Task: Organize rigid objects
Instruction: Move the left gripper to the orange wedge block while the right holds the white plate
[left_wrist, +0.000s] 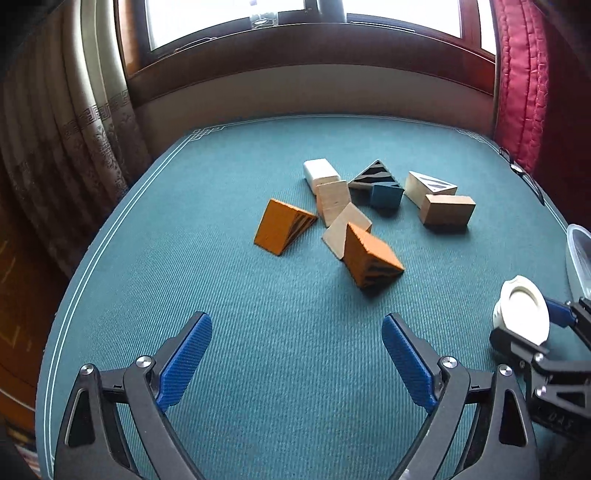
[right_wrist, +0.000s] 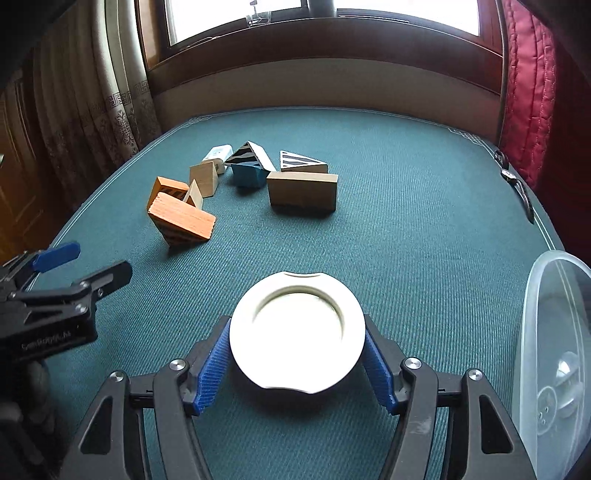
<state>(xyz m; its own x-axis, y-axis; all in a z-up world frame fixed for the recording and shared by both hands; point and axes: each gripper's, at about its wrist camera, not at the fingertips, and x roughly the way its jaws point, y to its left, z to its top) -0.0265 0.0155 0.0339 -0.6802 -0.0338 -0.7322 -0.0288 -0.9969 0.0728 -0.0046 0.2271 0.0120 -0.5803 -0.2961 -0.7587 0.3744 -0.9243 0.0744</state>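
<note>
The right gripper (right_wrist: 297, 363) is clamping a round white lid (right_wrist: 297, 338), both blue pads pressing on its rim, holding it just above the green table cover (right_wrist: 406, 221). Off to that gripper's right, a clear plastic container (right_wrist: 554, 354) is sitting at the table's edge. The left gripper (left_wrist: 297, 360) is hovering with its fingers spread wide and nothing between them, pointing down at bare cloth. Well ahead of its fingertips, a cluster of wooden blocks (left_wrist: 354, 206) is lying scattered; the nearest, an orange striped wedge (left_wrist: 371, 260), is tilting against a pale wedge (left_wrist: 341, 229) just beyond it
</note>
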